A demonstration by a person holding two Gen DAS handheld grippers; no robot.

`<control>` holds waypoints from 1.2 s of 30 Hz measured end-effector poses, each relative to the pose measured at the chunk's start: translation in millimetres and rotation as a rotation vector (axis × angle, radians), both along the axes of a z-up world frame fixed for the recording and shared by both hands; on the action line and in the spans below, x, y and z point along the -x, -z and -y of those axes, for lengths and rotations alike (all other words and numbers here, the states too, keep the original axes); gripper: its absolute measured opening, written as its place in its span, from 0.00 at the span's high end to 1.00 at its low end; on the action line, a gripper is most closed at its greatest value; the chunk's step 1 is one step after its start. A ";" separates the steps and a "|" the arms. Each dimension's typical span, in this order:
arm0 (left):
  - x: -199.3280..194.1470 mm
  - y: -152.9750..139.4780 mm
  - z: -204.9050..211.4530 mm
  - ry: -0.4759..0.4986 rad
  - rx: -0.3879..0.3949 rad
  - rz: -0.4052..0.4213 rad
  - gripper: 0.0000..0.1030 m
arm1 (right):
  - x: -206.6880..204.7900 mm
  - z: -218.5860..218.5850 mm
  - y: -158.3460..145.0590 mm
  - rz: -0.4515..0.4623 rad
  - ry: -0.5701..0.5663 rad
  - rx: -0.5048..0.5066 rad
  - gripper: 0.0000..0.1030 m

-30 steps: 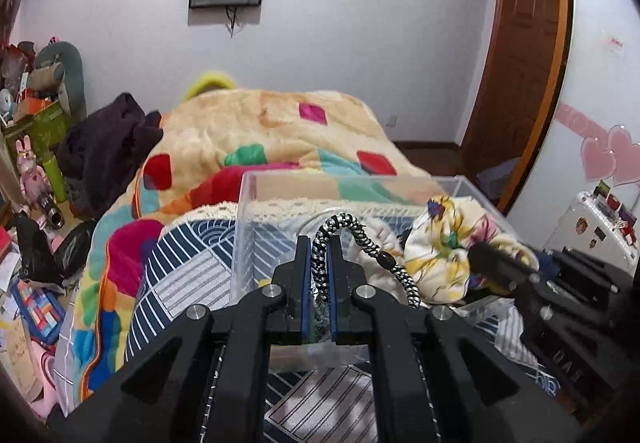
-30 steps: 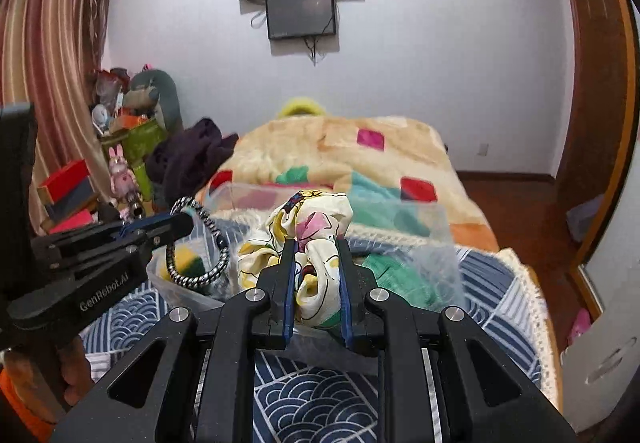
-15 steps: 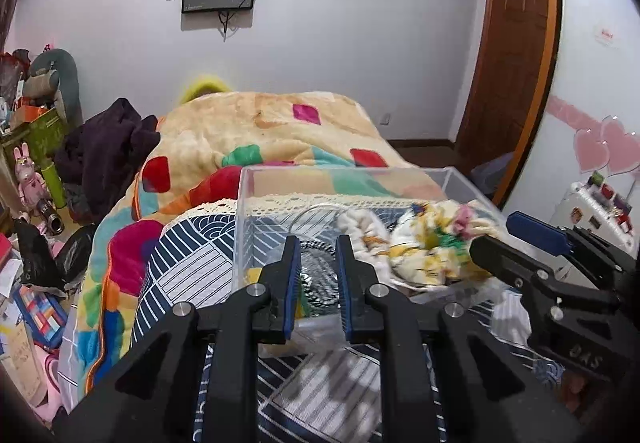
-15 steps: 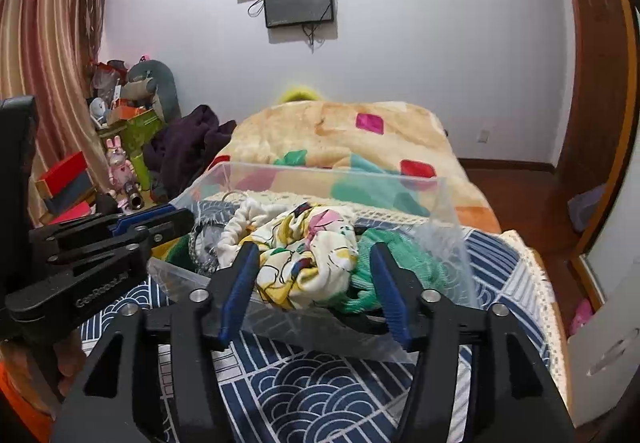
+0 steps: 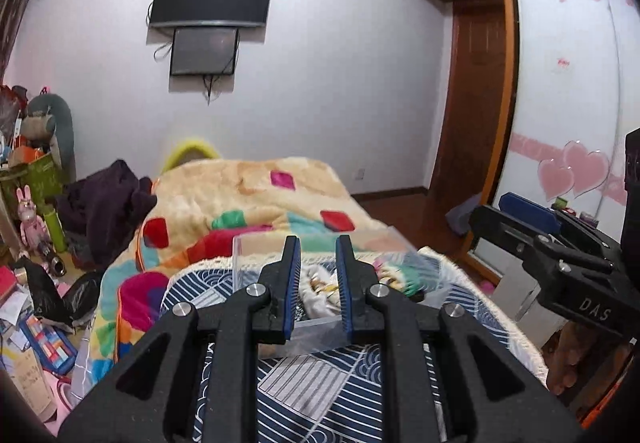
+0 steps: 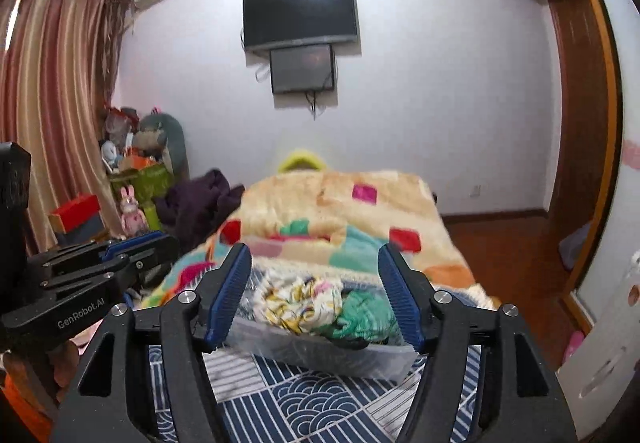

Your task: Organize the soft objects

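On the bed, a clear plastic box [image 6: 320,353] sits on a blue and white patterned cloth [image 6: 304,399]. Soft things lie inside the box — a white scrunchie with yellow and pink flowers [image 6: 300,301] and a green scrunchie [image 6: 360,313] right beside it, touching it. They look a bit blurry.

The right gripper [image 6: 315,293] is up in front of the box with its two blue pads wide apart. Nothing is between them. The box and the soft things show in the gap.

The left gripper [image 5: 318,285] is also in front of the box. Its blue pads are a small way apart — not pressed together — and they hold nothing. Through the gap you can see a bit of the white flowery cloth in the box [image 5: 320,285].

Each gripper shows at the edge of the other's view, near the box.

Behind the box is a fluffy blanket with bright squares [image 6: 340,211]. A dark TV [image 6: 300,15] hangs on the wall. A pink bunny toy [image 6: 132,209] stands by the striped curtain [image 6: 60,103].
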State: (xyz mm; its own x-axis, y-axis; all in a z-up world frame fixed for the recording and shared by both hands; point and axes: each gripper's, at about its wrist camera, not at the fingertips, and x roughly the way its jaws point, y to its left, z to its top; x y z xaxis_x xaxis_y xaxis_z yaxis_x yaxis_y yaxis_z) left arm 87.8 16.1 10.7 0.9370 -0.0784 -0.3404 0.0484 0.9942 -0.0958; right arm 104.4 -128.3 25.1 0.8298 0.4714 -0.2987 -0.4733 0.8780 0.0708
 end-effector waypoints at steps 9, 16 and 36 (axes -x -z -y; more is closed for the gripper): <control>41.2 -26.7 4.7 -0.007 -0.008 0.107 0.31 | 28.8 7.6 -22.3 0.098 0.009 -0.039 0.22; 62.9 -30.3 10.5 -0.058 -0.041 0.160 0.03 | 37.0 6.4 -21.3 0.118 0.030 -0.043 0.00; 65.0 -20.1 16.6 -0.050 -0.059 0.146 0.00 | 41.8 18.8 -7.0 0.070 0.040 -0.080 0.00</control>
